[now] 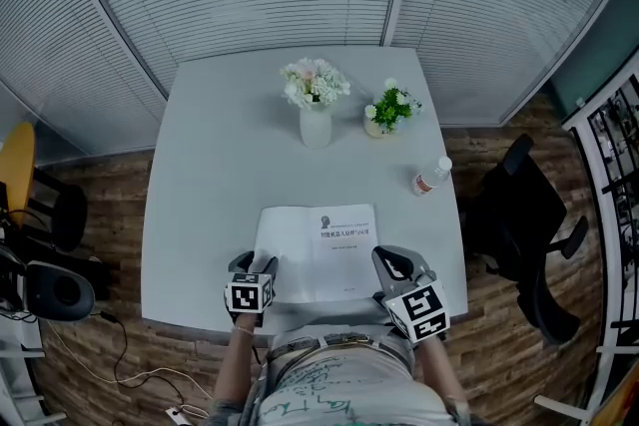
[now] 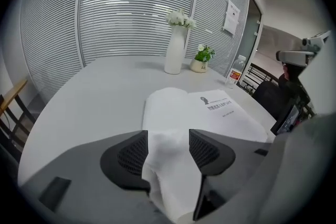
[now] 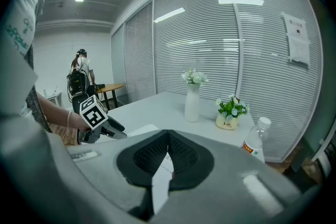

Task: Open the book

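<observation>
Book (image 1: 318, 249) lies open on tabletop (image 1: 220, 175) near front edge, title page up; opening looks done. My left claw (image 2: 168, 136) jaws apart, turned leaf between, unpinched. My right claw (image 3: 167, 136) closed at book's right edge. Only withdrawal left, I judge.

Grey L tongs (image 1: 254, 263), R tongs (image 1: 391, 264); b/w marker cubes (image 1: 250, 295); printed tee (image 1: 329, 399).

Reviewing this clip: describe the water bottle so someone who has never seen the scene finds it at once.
On the grey table, look to the right-hand edge in the head view, beyond the open book and nearer than the white vase and small flower pot. The bottle stands alone there: clear plastic, white cap, red label, the only thing without flowers or pages.
</observation>
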Demonstrator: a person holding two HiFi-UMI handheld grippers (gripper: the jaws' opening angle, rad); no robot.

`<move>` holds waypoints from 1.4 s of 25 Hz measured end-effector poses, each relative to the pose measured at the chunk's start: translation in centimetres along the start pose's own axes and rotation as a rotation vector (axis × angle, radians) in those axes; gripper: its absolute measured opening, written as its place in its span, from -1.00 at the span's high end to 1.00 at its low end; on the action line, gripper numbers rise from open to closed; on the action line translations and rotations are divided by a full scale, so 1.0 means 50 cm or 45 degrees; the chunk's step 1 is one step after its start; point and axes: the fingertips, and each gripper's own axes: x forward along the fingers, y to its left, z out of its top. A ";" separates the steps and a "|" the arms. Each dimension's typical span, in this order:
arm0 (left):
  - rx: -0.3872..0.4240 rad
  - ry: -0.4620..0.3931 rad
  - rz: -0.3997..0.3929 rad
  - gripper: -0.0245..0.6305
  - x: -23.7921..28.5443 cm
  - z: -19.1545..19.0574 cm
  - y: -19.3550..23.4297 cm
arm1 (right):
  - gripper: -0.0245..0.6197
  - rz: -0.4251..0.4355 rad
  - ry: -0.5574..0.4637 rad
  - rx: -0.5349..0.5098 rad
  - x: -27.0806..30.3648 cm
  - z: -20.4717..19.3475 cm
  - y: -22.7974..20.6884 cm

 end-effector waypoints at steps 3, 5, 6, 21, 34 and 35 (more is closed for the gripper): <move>0.026 0.005 -0.027 0.23 -0.001 0.001 -0.023 | 0.92 0.001 0.001 0.001 0.000 -0.004 -0.001; 0.055 0.004 -0.035 0.44 -0.002 0.001 -0.037 | 0.91 0.002 0.005 0.003 0.001 -0.008 -0.001; 0.068 0.007 -0.042 0.53 -0.001 0.001 -0.045 | 0.91 0.003 0.008 0.004 0.001 -0.010 -0.001; 0.146 -0.026 -0.353 0.93 -0.012 0.032 -0.224 | 0.92 0.036 0.048 0.007 0.011 -0.030 0.008; 0.260 -0.234 -0.559 0.93 -0.111 0.159 -0.357 | 0.92 0.089 0.056 0.003 0.035 -0.021 0.039; 0.261 -0.257 -0.572 0.93 -0.122 0.172 -0.362 | 0.92 0.096 0.046 0.002 0.036 -0.013 0.043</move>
